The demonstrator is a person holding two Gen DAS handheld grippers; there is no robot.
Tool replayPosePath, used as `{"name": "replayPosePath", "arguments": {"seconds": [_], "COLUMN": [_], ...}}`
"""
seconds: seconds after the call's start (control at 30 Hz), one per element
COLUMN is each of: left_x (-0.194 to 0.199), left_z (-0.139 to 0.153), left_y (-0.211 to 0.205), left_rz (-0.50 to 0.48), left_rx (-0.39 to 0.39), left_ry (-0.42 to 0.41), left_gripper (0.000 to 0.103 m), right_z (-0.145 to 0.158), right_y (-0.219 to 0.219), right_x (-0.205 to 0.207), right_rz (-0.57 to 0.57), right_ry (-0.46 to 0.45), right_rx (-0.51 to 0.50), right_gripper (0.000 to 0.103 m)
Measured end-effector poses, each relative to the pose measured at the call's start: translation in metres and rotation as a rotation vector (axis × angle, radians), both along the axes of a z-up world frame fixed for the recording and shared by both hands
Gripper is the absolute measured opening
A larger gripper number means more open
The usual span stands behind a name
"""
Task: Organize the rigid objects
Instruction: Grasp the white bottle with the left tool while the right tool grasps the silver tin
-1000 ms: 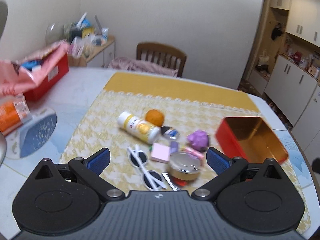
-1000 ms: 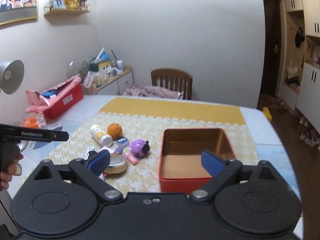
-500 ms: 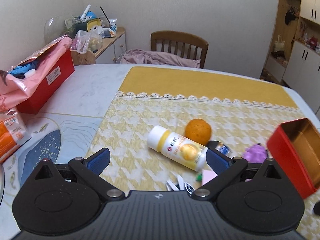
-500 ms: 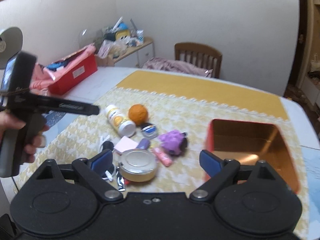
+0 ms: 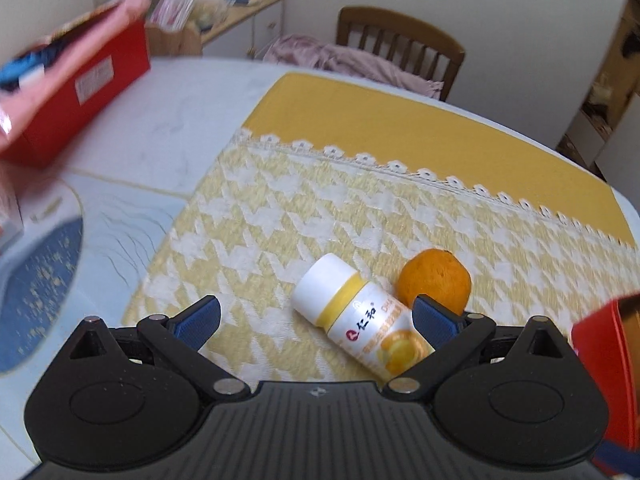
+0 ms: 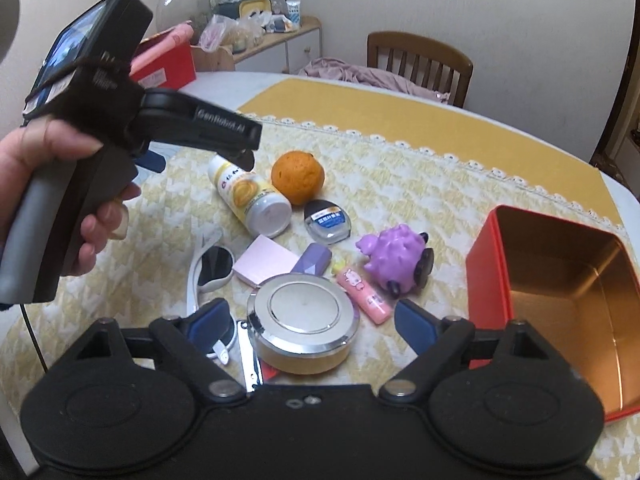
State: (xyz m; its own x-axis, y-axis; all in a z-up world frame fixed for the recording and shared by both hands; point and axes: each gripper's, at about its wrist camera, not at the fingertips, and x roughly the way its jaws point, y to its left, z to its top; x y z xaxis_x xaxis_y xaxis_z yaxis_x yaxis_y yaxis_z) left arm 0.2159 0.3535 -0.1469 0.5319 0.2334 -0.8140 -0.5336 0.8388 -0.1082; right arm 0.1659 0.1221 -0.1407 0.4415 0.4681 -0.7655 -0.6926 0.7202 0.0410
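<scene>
A white and yellow bottle [image 5: 360,320] lies on its side on the yellow cloth, next to an orange ball [image 5: 435,278]. My left gripper [image 5: 316,318] is open with the bottle between its fingers, not clamped. It also shows in the right wrist view [image 6: 196,160], over the bottle [image 6: 250,196] and beside the ball [image 6: 298,176]. My right gripper [image 6: 310,320] is open, with a round silver-lidded tin [image 6: 303,322] between its fingers. An open red tin box [image 6: 560,300] stands to the right.
White sunglasses [image 6: 210,268], a pink notepad [image 6: 266,260], a purple case [image 6: 312,258], a pink tube [image 6: 364,296], a purple toy [image 6: 396,254] and a small black case [image 6: 328,222] lie in the pile. A red box [image 5: 72,92] stands far left, a chair [image 5: 400,52] behind the table.
My left gripper has moved forward and down to the bottle, which now lies between its fingers. My right gripper has come down closer to the round tin.
</scene>
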Motion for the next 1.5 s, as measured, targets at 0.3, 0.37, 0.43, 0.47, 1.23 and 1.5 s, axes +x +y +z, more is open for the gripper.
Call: {"name": "replayPosePath", "arguments": {"seconds": [0.3, 0.37, 0.43, 0.47, 1.23, 1.5], "left_x": [0.013, 0.011, 0.009, 0.008, -0.021, -0.039], "left_z": [-0.023, -0.027, -0.03, -0.032, -0.024, -0.004], "left_y": [0.015, 0.018, 0.021, 0.022, 0.034, 0.032], "left_rz": [0.04, 0.045, 0.031, 0.023, -0.062, -0.09], "left_rx": [-0.163, -0.19, -0.207, -0.215, -0.135, -0.112], "left_ry": [0.03, 0.018, 0.006, 0.003, -0.023, -0.025], "left_gripper": [0.103, 0.103, 0.103, 0.103, 0.044, 0.044], "right_z": [-0.012, -0.014, -0.017, -0.019, -0.014, 0.007], "right_y": [0.009, 0.011, 0.013, 0.014, 0.012, 0.0], "right_x": [0.011, 0.012, 0.013, 0.014, 0.009, 0.001], "right_rz": [-0.005, 0.0, 0.004, 0.002, -0.01, -0.02], "right_ry": [0.045, 0.046, 0.06, 0.069, 0.064, 0.001], "right_rx": [-0.026, -0.029, -0.034, -0.038, -0.019, 0.0], "right_gripper": [0.09, 0.09, 0.09, 0.09, 0.074, 0.074]}}
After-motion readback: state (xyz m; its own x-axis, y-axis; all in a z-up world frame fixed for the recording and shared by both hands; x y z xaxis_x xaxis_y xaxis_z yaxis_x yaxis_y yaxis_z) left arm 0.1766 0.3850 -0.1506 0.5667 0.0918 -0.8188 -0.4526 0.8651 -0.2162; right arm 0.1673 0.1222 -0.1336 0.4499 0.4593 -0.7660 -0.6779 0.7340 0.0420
